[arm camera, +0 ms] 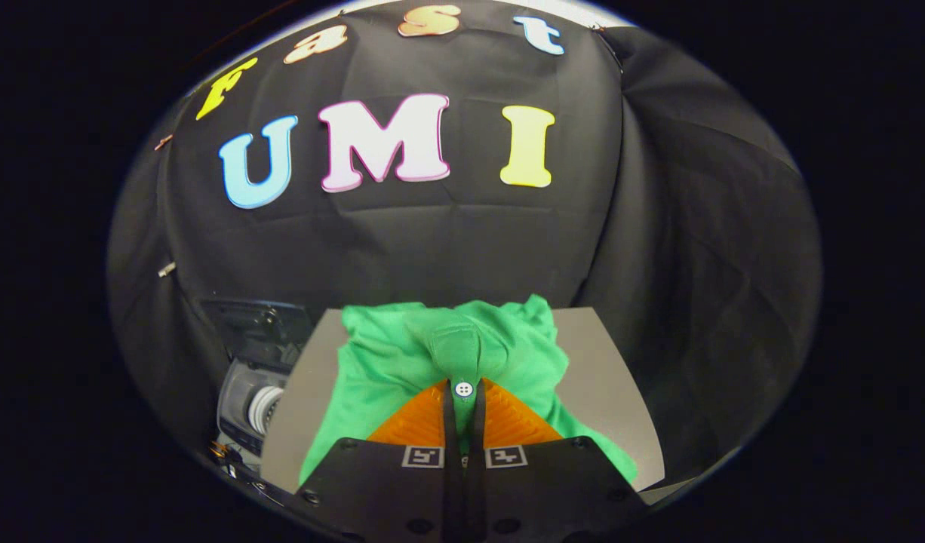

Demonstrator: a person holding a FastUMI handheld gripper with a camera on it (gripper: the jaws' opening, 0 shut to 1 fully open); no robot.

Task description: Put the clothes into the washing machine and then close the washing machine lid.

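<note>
1 green garment (402,369), bunched, w/ 1 white button (463,389) showing. 1 grey tabletop (606,377) under it. 1 gripper (463,400), 2 fingers closed on the cloth. 1 machine (255,392) beside the table, prob. the washer, too dark to be sure.

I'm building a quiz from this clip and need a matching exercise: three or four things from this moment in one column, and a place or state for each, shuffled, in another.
Things:
1. green garment
2. white button
3. gripper
4. washing machine

Places or states:
A. beside the grey surface, low down next to it
B. shut on a fold of cloth
C. spread in a heap over the grey surface
D. on the fold, right at the fingertips

Pairs: 1-C, 2-D, 3-B, 4-A
</note>
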